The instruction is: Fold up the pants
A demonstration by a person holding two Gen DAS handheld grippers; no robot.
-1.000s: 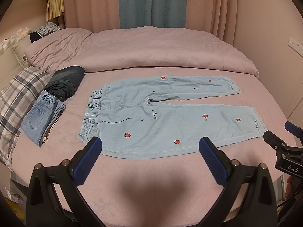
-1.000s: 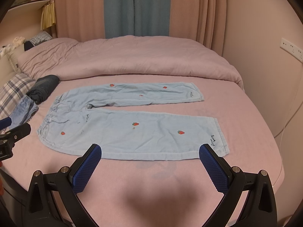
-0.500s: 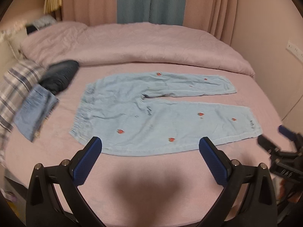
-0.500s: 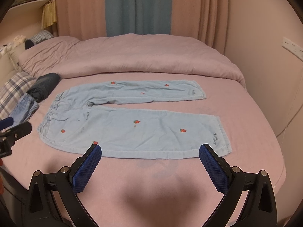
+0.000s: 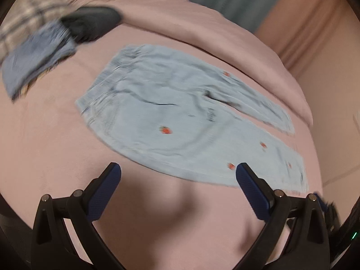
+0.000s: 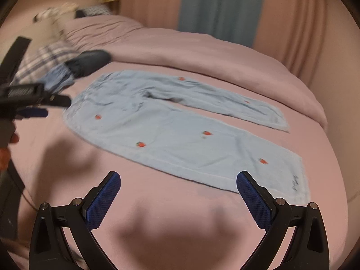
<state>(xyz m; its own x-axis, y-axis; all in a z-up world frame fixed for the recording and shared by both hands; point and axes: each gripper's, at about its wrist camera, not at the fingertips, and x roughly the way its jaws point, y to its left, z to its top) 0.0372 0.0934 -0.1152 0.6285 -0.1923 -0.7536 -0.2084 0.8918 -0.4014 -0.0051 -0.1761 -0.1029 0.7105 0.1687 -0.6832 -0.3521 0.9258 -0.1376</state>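
Note:
Light blue pants [image 5: 180,121] with small red strawberries lie flat and unfolded on the pink bed, waistband to the left, both legs to the right; they also show in the right wrist view [image 6: 180,123]. My left gripper [image 5: 177,193] is open and empty, above the sheet just in front of the near leg's lower edge. My right gripper [image 6: 177,198] is open and empty, in front of the near leg close to its hem. The left gripper also shows at the left edge of the right wrist view [image 6: 33,108]. Both views are blurred.
A dark folded garment [image 5: 92,22] and folded blue jeans [image 5: 38,56] lie left of the waistband, next to a plaid pillow [image 5: 27,20]. A pink duvet [image 6: 202,51] is bunched behind the pants. Curtains [image 6: 220,6] hang at the back wall.
Both grippers have moved closer to the pants and tilted, so the pants look larger and slanted. The left gripper has swung toward the waistband side. Both stay open.

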